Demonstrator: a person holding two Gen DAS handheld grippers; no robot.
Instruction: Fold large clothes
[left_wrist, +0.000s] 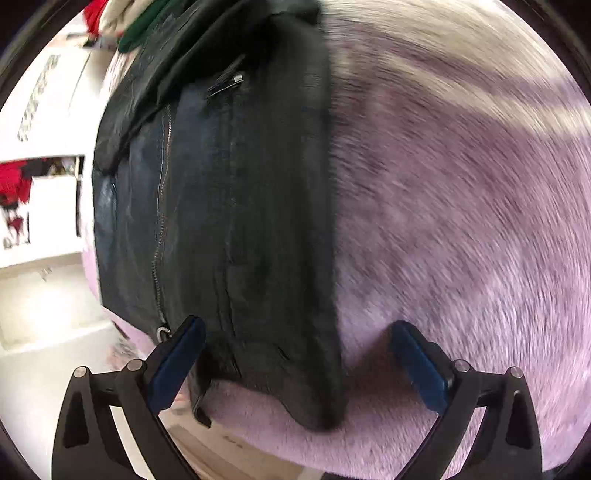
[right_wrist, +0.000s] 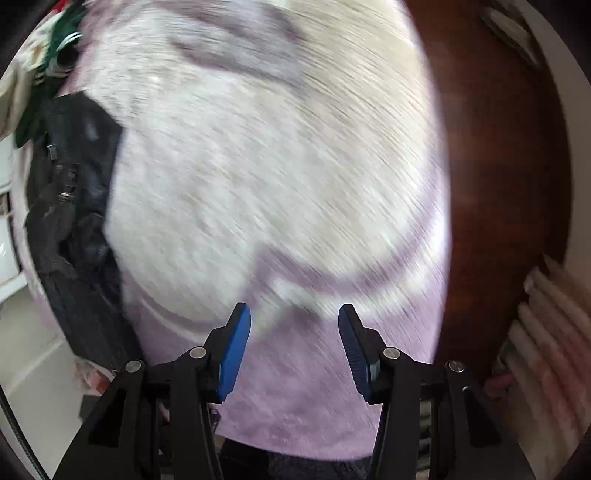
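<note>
fuzzy lilac blanket (left_wrist: 461, 240), black jacket (left_wrist: 229, 206) lying on it

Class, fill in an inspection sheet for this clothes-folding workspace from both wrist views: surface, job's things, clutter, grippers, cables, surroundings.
Surface: fuzzy lilac blanket, part sunlit.
Job's things: black jacket lying lengthwise on the blanket, zip showing.
Clutter: pile of green, cream and red clothes beyond the jacket.
Grippers: left gripper open, fingers either side of the jacket's near end; right gripper open over bare blanket.
Cables: nothing seen for certain.
Surroundings: dark wooden board to the right; white furniture to the left.
</note>
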